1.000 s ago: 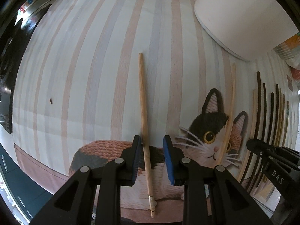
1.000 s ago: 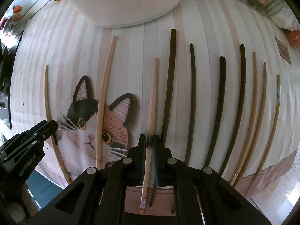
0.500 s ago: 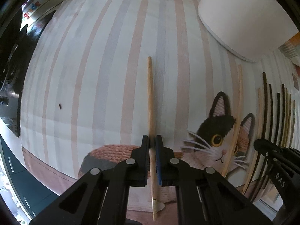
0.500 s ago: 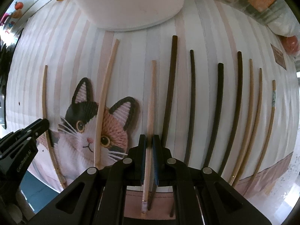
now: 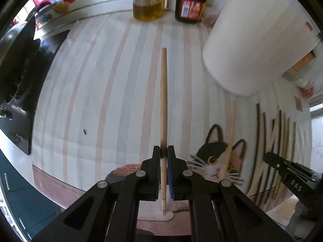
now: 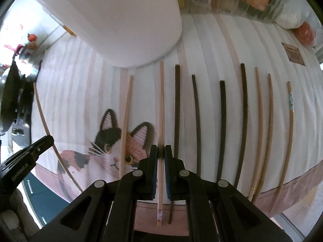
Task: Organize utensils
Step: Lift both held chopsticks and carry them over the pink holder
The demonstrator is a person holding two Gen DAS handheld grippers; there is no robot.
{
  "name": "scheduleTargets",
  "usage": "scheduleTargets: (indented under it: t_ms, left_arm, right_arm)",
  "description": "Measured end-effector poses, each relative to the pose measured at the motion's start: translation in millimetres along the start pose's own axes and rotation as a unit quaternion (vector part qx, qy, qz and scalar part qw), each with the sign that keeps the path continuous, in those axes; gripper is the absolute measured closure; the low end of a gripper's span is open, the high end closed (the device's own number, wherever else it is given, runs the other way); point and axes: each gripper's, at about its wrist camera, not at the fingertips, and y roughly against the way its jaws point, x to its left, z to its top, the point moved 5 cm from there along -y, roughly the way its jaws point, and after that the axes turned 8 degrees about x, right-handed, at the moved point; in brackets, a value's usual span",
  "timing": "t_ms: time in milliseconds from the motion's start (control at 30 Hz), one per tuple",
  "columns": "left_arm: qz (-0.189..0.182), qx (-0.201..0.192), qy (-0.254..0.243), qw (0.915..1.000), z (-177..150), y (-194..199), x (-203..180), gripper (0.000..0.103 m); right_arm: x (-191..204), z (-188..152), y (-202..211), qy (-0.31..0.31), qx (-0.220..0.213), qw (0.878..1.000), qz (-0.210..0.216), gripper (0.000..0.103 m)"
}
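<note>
While each hand holds a black two-finger tool, both tools are clenched on a pale wooden chopstick. Seen from the left wrist, the left tool [image 5: 164, 157] grips a light chopstick [image 5: 163, 104] that runs straight ahead from between its blue-padded fingers, lifted over a striped cloth [image 5: 101, 80] printed with a calico cat [image 5: 214, 161]. Ahead and to the right of this tool stands a tall white container [image 5: 254, 40] on the cloth. Farther ahead sit a jar of yellow oil [image 5: 148, 2] and a dark sauce bottle [image 5: 190, 2]. To the right, beside the cat print, another pale chopstick [image 5: 230, 137] lies on the cloth, and beyond it a row of dark and pale chopsticks, partly blurred. The right tool [image 5: 286, 173] shows at the far right edge. Seen from the right wrist, the right tool [image 6: 159, 157] is closed around a second pale chopstick [image 6: 160, 109], whose far end points toward the white container [image 6: 121, 20] straight ahead. Just left of it a pale chopstick [image 6: 126, 125] lies across the cat print [image 6: 113, 149]. To the right lie four dark chopsticks [image 6: 222, 129], side by side but apart, then three pale ones [image 6: 270, 125] nearer the edge of the worktop. The left tool [image 6: 30, 155] appears at the far left, with a thin pale chopstick running from it.
</note>
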Motion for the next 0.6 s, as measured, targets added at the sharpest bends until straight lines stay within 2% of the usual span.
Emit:
scheduleTargets:
  t_ms: [300, 600]
  left_arm:
    - [-0.006, -0.062, -0.018, 0.9979, 8, 50, -18, 0.099]
    - [-0.016, -0.117, -0.020, 0.9928, 28, 92, -21, 0.099]
  right_arm:
    - [1, 2, 44, 0.011, -0.050, 0.998, 0.029, 0.096]
    - [22, 19, 90, 0.023, -0.104, 0.993, 0.049, 0.096]
